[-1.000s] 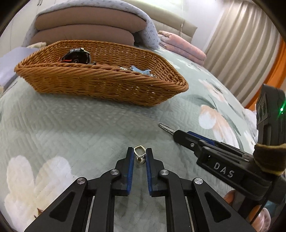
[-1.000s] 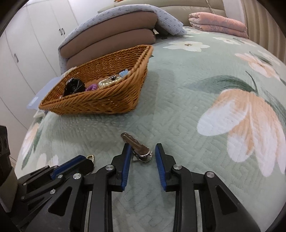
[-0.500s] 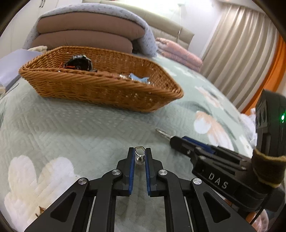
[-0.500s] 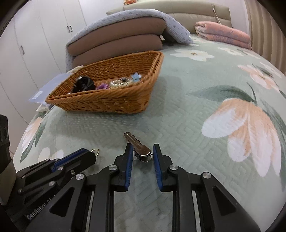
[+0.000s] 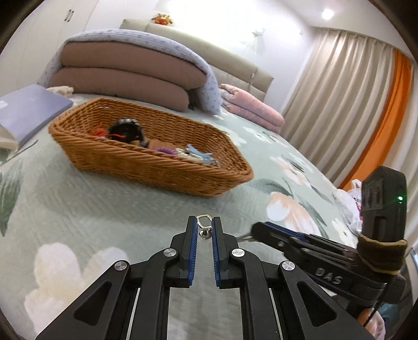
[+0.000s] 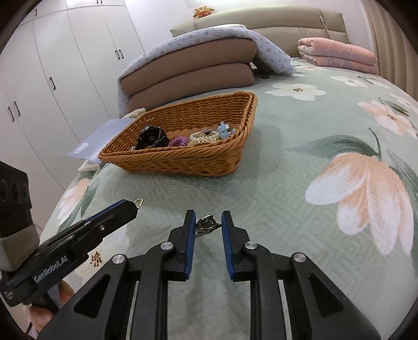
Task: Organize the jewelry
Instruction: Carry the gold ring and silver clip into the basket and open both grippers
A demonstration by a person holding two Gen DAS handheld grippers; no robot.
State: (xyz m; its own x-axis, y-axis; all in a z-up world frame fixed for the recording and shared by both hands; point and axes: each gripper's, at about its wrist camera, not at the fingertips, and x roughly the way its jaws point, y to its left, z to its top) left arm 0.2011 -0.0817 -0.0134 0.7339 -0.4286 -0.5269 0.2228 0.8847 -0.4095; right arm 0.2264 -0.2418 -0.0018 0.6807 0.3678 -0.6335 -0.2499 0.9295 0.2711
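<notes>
White wardrobes (image 6: 78,65), beige curtains (image 5: 337,91), floral bedspread (image 6: 326,162)

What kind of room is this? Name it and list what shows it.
Almost certainly a bedroom. The work surface is a bed with a floral quilt, an upholstered headboard behind stacked folded bedding, and white wardrobes along one wall.
</notes>
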